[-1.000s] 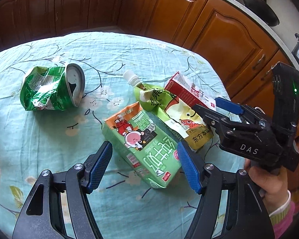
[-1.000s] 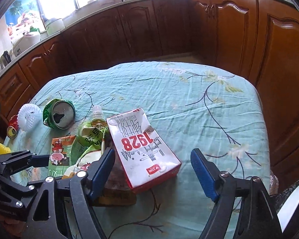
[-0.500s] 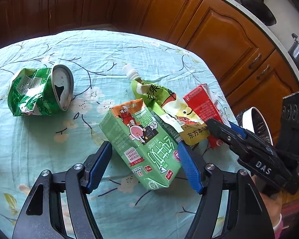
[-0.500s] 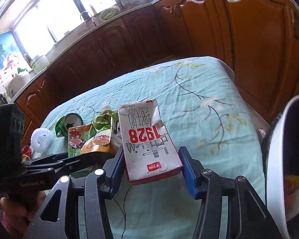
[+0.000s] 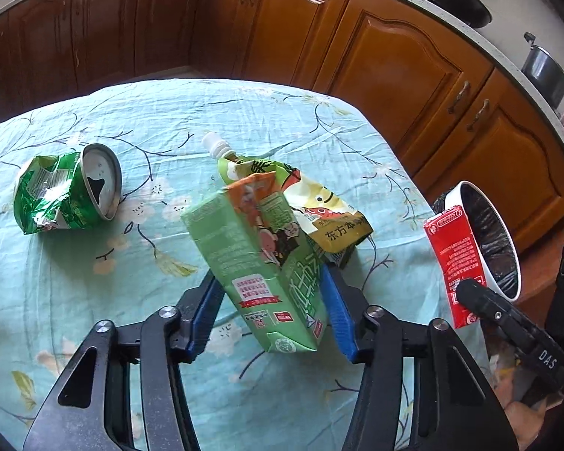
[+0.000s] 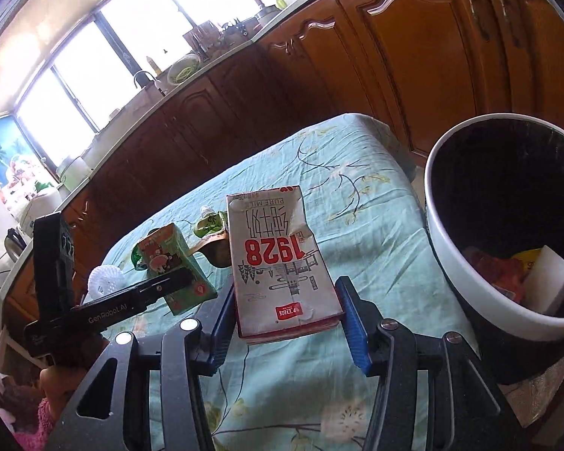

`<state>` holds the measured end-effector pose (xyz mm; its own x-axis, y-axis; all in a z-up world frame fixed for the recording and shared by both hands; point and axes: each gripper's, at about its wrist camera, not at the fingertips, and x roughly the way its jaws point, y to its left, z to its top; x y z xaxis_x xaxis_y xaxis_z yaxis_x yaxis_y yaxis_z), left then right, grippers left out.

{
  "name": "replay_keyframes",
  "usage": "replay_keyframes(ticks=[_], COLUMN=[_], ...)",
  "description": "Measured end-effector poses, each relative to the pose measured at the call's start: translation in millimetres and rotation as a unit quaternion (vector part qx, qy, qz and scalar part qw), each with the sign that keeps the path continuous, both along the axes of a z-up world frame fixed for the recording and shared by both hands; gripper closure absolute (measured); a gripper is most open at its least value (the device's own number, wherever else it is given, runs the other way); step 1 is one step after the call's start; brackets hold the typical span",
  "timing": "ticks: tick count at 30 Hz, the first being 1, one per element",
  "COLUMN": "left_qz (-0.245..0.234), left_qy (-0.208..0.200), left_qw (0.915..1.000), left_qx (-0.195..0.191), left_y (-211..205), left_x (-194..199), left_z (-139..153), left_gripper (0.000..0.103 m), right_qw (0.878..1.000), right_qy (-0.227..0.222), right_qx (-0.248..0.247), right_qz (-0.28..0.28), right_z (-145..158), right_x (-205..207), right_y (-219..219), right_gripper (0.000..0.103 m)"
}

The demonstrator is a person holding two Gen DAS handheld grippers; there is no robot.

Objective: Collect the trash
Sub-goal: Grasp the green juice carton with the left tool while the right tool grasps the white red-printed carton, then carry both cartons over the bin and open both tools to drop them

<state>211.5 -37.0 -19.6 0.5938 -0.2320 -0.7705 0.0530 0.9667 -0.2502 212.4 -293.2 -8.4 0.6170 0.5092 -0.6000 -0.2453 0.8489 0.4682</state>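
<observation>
A green drink carton point(image 5: 259, 255) stands tipped up off the floral tablecloth point(image 5: 75, 300) between the blue pads of my left gripper point(image 5: 270, 282). Its jaws are closing and the pads press the carton's sides. My right gripper point(image 6: 285, 297) is shut on a red-and-white milk carton point(image 6: 278, 259), held in the air beside the white trash bin point(image 6: 447, 259). In the left wrist view the milk carton point(image 5: 455, 263) shows its red side in front of the bin point(image 5: 451, 195). A crushed green can point(image 5: 64, 195) and a spouted juice pouch point(image 5: 319, 203) lie on the table.
The bin stands off the table's right edge and holds several scraps and a white block point(image 6: 549, 282). A white foam net point(image 6: 105, 278) lies at the table's far left. Wooden cabinets point(image 5: 394, 75) ring the table. A hand in a pink sleeve point(image 6: 37, 417) holds the left gripper.
The left jaws closed in on the green carton, which tipped up off the cloth. The right gripper carried the milk carton away from the pile to beside the bin.
</observation>
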Motion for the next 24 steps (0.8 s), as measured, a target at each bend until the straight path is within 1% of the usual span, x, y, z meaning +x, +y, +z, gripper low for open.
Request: replay_keyframes(ticks=[3, 6, 9, 16, 24], left_qz=[-0.012, -0.025, -0.04, -0.083, -0.13], left_qy=[-0.009, -0.015, -0.022, -0.049, -0.061], left_qw=[0.9999, 0.9995, 0.9988, 0.9951, 0.9893], left_qx=[-0.002, -0.011, -0.021, -0.025, -0.025], left_y=[-2.5, -4.1, -9.9, -39.9, -82.1], left_x=[-14.4, -29.3, -41.2, -58.3, -60.1], left_z=[6.1, 11.5, 18.3, 38.7, 50.0], left_gripper=[0.066, 0.071, 0.072, 0.072, 0.073], right_qw=[1.0, 1.0, 0.999, 0.998, 0.994], right_qy=[-0.011, -0.017, -0.02, -0.024, -0.032], right_qx=[0.003, 0.007, 0.006, 0.009, 0.014], right_qz=[-0.007, -0.016, -0.028, -0.064, -0.106], right_z=[6.1, 10.0, 11.2, 10.2, 15.3], right_x=[-10.7, -20.7, -28.5, -44.7, -58.0], right_y=[-5.7, -14.6, -24.2, -52.5, -87.8], right_gripper=[0.051, 0.051, 0.051, 0.051, 0.051])
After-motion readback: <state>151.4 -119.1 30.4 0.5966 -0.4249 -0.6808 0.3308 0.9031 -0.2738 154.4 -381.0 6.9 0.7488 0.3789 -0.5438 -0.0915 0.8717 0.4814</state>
